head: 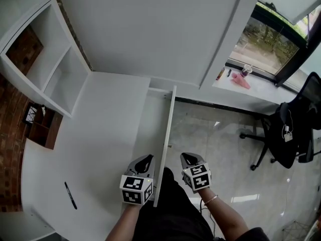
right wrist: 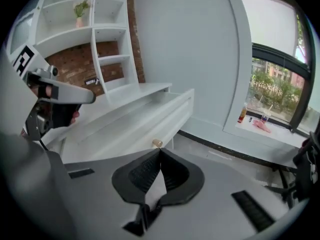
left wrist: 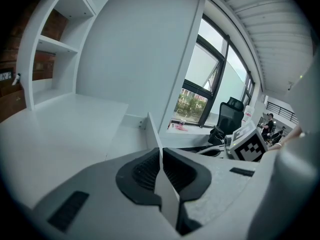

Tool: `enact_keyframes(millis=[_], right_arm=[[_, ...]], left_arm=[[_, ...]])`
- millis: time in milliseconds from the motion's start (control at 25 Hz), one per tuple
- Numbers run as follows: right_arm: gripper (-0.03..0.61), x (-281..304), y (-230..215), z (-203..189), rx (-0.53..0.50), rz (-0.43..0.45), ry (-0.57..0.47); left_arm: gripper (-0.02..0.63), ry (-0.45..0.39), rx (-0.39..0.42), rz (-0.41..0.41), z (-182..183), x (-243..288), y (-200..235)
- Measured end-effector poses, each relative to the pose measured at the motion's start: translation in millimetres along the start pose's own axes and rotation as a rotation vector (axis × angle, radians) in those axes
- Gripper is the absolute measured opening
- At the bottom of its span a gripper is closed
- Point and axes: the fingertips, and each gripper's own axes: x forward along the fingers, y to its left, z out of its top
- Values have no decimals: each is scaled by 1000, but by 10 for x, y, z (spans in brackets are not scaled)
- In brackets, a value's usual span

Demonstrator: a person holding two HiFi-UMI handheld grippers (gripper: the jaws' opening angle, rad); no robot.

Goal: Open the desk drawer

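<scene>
Our left gripper (head: 147, 160) clamps the thin, flat white front of the pulled-out drawer (head: 169, 124) beside the smooth tabletop (head: 100, 134). Our right gripper (head: 187, 158) is closed and empty, with a small round brass knob (right wrist: 157, 143) just beyond its tips.

Bright, even daylight from the window (head: 266, 44); soft shadows; gripper views bulge, corners dark.

The white desk drawer (head: 150, 124) stands pulled out — a small brass knob (right wrist: 157, 143) on its front.
</scene>
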Motion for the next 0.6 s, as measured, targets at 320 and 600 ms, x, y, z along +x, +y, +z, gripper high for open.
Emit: enact_keyframes(millis=[320, 600], right_arm=[[5, -514, 256, 440, 55, 36, -202], [5, -807, 448, 683, 82, 66, -314]], left_arm=[[11, -18, 20, 1, 44, -75, -65], [11, -49, 44, 6, 139, -192, -104]])
